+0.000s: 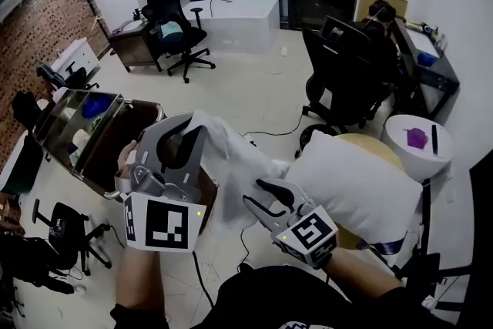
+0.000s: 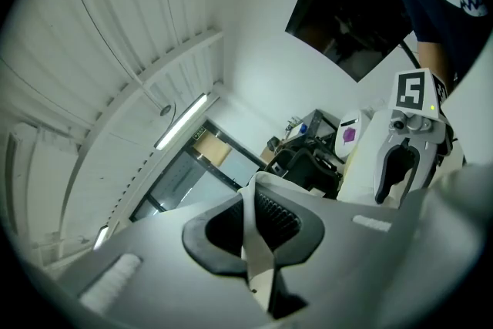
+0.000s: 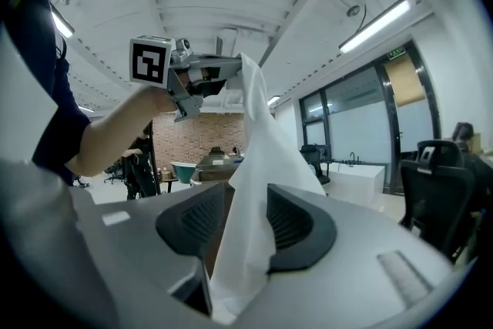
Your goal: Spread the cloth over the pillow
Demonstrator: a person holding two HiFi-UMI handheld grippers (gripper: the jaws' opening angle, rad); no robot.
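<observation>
Left tool (image 1: 187, 136) is clamped tight on an edge of the white cloth (image 1: 235, 166), holding it up in the air. Right tool (image 1: 262, 195) stands with jaws wide, cloth hanging loose between them, not pinched. The cloth spans both tools, just beside the white pillow (image 1: 354, 181) on the round bench (image 1: 379, 144).

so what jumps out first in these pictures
A white cloth hangs mid-air at the centre of the head view, between two grippers: the left gripper is shut on one edge, the right gripper stands open with cloth between its jaws. Just to the right lies a plump white pillow.
</observation>
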